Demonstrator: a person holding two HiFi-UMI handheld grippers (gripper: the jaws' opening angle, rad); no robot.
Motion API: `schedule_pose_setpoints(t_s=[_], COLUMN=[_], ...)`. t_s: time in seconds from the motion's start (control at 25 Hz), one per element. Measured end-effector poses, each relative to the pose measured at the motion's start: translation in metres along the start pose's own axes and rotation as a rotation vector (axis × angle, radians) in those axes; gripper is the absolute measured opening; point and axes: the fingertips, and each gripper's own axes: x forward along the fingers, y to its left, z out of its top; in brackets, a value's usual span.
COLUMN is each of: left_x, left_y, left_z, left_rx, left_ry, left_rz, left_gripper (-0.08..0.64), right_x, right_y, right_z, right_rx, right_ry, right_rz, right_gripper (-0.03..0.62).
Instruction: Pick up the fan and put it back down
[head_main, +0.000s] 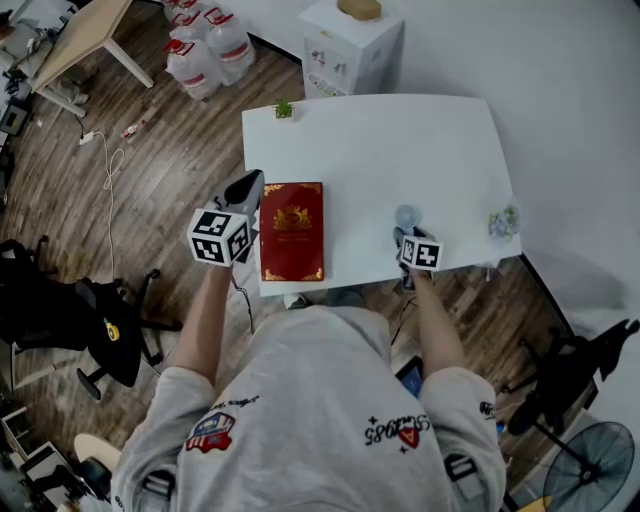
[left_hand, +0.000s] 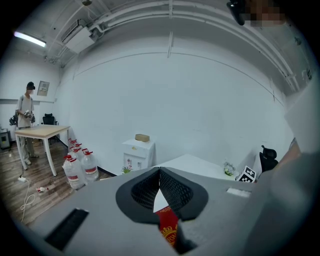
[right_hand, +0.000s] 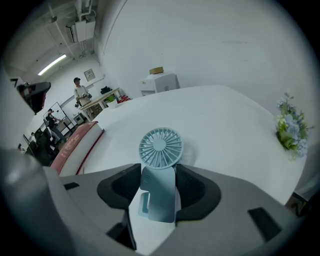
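We look down on a white table (head_main: 400, 140) where the person works with a gripper in each hand. The right gripper (right_hand: 159, 171) is clamped on the fan (right_hand: 160, 147), a small pale-blue handheld one. Its flat handle fills the gap between the two dark pads, which stand partly apart and press on it from either side. The round grille rises upright just past the jaw tips and faces the gripper's camera. In the head view the fan sits at the near right part of the table, close to the front edge, with the gripper tilted steeply down over it. We cannot tell whether the fan's foot touches the tabletop.

The left gripper (left_hand: 160, 171) holds nothing. Its jaws are closed, the tips meeting in a point, and it hangs above the table's near left corner. Through the narrow slot below the tips we see a strip of white tabletop and the red book (head_main: 292, 230) with gold print. The book lies flat just beside that gripper and well apart from the fan.

A small bunch of flowers (right_hand: 290, 127) stands near the right edge of the table, and a tiny green plant (head_main: 284, 109) sits at its far left corner.
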Motion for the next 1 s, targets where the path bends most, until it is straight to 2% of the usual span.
schedule_pose_setpoints(t_s=[0.24,0.4,0.56,0.68,0.76,0.8,0.92,1.0], left_x=[-0.001,-0.002,-0.004,-0.004,-0.005,-0.005,-0.008,-0.010], left_y=[-0.003,-0.004,-0.004,-0.005,-0.005,-0.006,-0.005,-0.004], left_z=[-0.001,-0.001,-0.001,0.000,0.001,0.002,0.004,0.006], left_rx=[-0.003,-0.005,-0.008,-0.009,-0.009,-0.009,-0.011,-0.013], left_ry=[-0.001,-0.004,-0.009,-0.016,-0.022,-0.024,-0.033,-0.040], left_rz=[-0.006,-0.009,-0.012,-0.014,-0.015,-0.015,-0.012,-0.007], left_gripper=[0.005,0.005,0.005,0.005,0.005,0.005,0.005,0.005], right_x=[0.003,0.000,-0.012,-0.024,-0.034,-0.038,-0.053,-0.063], right_y=[-0.001,0.002,0.004,0.004,0.009,0.014,0.030,0.050], right_z=[-0.006,-0.004,0.016,0.042,0.062,0.072,0.099,0.118], right_rx=[0.071,0.090,0.080,0.034,-0.026,-0.061,-0.155,-0.200], right_ry=[0.036,0.019,-0.054,-0.141,-0.200,-0.229,-0.317,-0.383], right_rz=[0.000,0.000,-0.010,-0.040,-0.052,-0.057,-0.060,-0.032], right_gripper=[0.239,0.282,0.293,0.284,0.252,0.215,0.026,0.005])
